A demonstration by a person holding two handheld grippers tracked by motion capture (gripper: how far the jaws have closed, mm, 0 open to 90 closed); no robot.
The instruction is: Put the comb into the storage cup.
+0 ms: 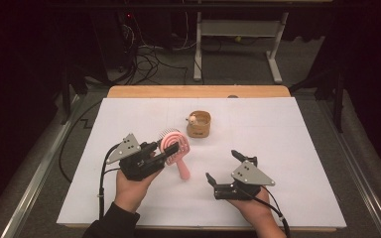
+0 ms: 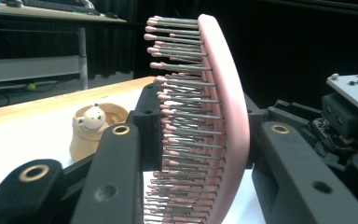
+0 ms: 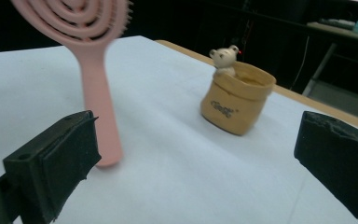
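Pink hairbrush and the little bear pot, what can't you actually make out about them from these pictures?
- Pink hairbrush: handle cut off by the bottom edge in the left gripper view; head top cut off in the right gripper view.
- Bear pot: inside hidden by its wall; printed lettering too small and blurred.
- Left gripper: contact points hidden by bristles.

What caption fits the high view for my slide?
Left gripper clamps pink plastic hairbrush by its head; open right gripper waits near tan bear-trimmed cup.
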